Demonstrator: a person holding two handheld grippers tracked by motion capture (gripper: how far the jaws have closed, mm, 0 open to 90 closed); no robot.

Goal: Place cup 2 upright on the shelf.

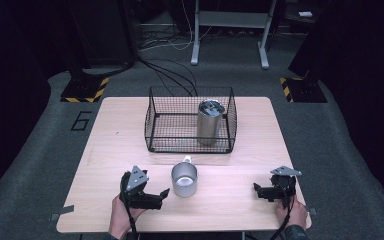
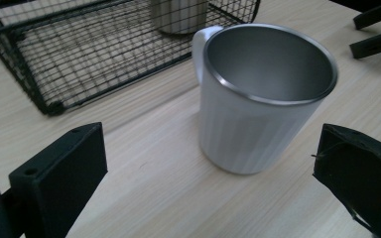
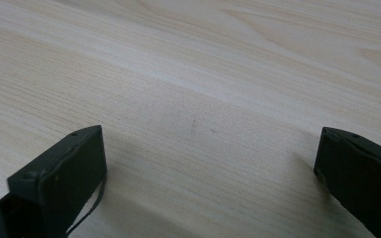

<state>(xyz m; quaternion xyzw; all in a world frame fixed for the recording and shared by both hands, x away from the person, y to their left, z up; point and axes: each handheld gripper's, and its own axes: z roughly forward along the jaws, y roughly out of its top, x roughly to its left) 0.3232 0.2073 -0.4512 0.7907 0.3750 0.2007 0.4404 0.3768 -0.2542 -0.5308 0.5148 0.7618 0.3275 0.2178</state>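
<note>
A white mug (image 1: pixel 184 179) with a steel inside stands upright on the table's near middle, its handle toward the basket. In the left gripper view the mug (image 2: pixel 255 104) rises just beyond the two black jaws, apart from them. My left gripper (image 1: pixel 162 196) (image 2: pixel 208 163) is open, low on the table just left of the mug. My right gripper (image 1: pixel 256 190) (image 3: pixel 208 163) is open near the table's right front, jaws spread over bare wood. A steel tumbler (image 1: pixel 209 122) stands inside the black wire basket (image 1: pixel 152 130).
The wire basket (image 2: pixel 44 101) sits at the table's far middle, close behind the mug. The right gripper's fingers (image 2: pixel 372 44) show at the far right of the left gripper view. Beyond the table (image 1: pixel 105 150) are cables, a metal frame and striped floor stands.
</note>
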